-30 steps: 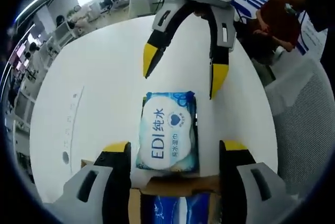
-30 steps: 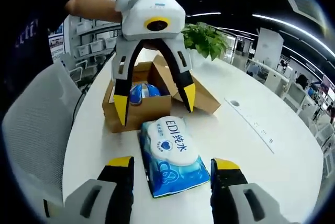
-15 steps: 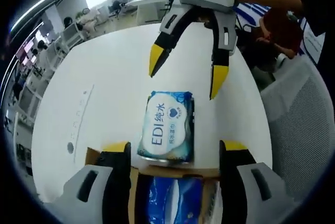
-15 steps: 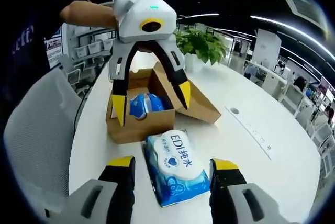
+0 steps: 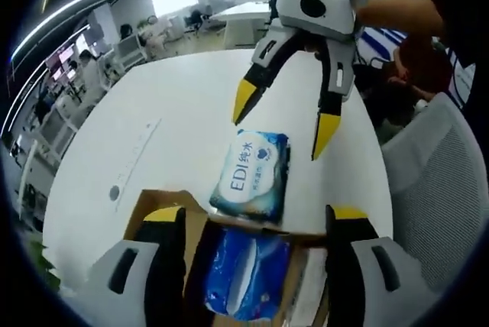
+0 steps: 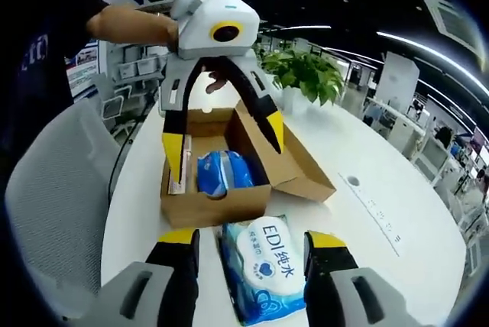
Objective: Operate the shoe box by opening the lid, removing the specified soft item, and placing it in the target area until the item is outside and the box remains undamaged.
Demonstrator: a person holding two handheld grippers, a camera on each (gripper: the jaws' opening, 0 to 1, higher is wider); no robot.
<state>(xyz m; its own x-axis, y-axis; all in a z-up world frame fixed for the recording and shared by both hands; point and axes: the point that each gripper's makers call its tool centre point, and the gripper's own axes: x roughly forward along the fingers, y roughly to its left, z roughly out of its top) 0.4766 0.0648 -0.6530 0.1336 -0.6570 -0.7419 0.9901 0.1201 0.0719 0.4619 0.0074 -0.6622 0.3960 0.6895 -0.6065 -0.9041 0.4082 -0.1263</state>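
Note:
An open brown shoe box (image 6: 221,206) stands on the white table, its lid (image 6: 302,166) folded back to one side. Inside lies a blue soft pack (image 6: 221,170), which the left gripper view has low down (image 5: 244,275) past the box rim (image 5: 157,199). A white and blue EDI wipes pack (image 5: 252,173) lies flat on the table just outside the box (image 6: 267,264). My left gripper (image 5: 256,220) hangs open above the box (image 6: 225,142). My right gripper (image 6: 250,239) stands open over the wipes pack (image 5: 284,119), holding nothing.
A grey mesh chair (image 5: 435,174) stands at the table's edge by the box (image 6: 53,189). A potted plant (image 6: 309,71) sits on the table beyond the lid. A person's arm (image 6: 130,21) holds the left gripper. Bare white tabletop (image 5: 160,113) spreads past the pack.
Both grippers have drawn back from the wipes pack, which stays flat on the table. My left gripper now sits over the open box, so more of its inside shows.

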